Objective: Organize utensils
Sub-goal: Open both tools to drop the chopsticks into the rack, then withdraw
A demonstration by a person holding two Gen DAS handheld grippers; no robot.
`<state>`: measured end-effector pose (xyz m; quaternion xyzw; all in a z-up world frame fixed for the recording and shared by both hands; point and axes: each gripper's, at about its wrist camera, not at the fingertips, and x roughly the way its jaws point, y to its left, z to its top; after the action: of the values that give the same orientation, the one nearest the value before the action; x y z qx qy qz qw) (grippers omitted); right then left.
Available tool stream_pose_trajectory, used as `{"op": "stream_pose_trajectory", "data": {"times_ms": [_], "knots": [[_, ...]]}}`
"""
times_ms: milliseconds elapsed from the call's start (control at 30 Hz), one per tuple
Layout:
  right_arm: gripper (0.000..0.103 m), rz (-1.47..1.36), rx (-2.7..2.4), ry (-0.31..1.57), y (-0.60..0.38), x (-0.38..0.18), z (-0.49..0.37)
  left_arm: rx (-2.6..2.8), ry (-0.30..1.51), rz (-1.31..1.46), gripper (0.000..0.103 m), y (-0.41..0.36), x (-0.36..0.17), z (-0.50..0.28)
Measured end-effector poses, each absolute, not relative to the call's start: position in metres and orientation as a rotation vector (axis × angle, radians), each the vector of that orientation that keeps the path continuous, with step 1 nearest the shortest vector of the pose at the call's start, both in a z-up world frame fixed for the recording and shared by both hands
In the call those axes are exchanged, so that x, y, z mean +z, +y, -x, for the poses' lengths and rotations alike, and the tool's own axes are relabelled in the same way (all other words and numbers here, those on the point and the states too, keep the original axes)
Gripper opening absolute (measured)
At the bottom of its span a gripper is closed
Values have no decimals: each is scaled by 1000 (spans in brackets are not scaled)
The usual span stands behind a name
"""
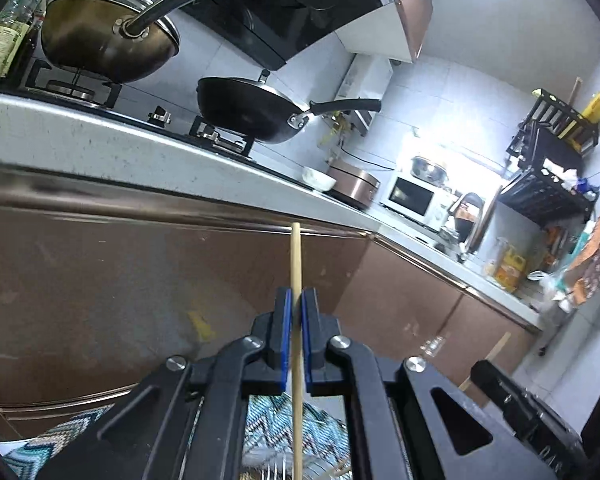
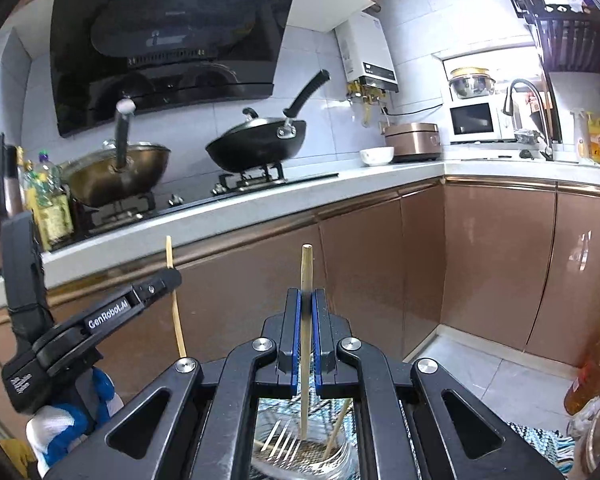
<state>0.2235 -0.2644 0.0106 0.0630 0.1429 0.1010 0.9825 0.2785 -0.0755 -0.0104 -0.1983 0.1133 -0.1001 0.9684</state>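
Observation:
My left gripper (image 1: 297, 300) is shut on a wooden chopstick (image 1: 295, 256) that stands upright between the blue pads. It also shows in the right wrist view (image 2: 172, 272), at the left, holding that chopstick (image 2: 175, 320). My right gripper (image 2: 307, 300) is shut on a second wooden chopstick (image 2: 306, 272), also upright. Its lower end reaches into a clear glass jar (image 2: 340, 456) below, which holds forks (image 2: 280, 444) and another chopstick (image 2: 338, 424). The right gripper's body shows at the lower right of the left wrist view (image 1: 512, 396).
Brown cabinet doors (image 2: 496, 256) and a white counter (image 2: 260, 200) lie ahead. On the stove stand a brass wok (image 2: 116, 176) and a black wok (image 2: 256, 148). A patterned cloth (image 1: 268, 424) lies under the jar. An oil bottle (image 2: 592, 372) stands at the right.

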Motion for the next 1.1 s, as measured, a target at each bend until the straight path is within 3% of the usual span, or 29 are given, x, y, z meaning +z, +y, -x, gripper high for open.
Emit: {"op": "stream_pose_trajectory", "data": {"times_ms": [233,300,333,367,400,700,833,1100], "knots": [[5,-75,185,341,-250,-44,-241,-188,247,357,6,-102,-70,-291],[7,-45,173,359,-246,-57,-240,-206,263,346,10,-104,-77,-291],[8,-39,171,363,-246,-60,-238,-217,264,346,20,-104,-77,-288],[12,-31,168,367,-245,-61,-235,-228,263,349,30,-102,-75,-285],[16,-26,167,367,-245,-60,-231,-242,264,352,32,-99,-70,-279],[20,14,162,327,-243,-18,-172,-261,256,259,48,-34,6,-195],[24,28,164,312,-244,8,-132,-227,265,212,49,4,30,-154],[29,13,131,333,-250,27,-74,-191,306,218,50,60,27,-94]]}}
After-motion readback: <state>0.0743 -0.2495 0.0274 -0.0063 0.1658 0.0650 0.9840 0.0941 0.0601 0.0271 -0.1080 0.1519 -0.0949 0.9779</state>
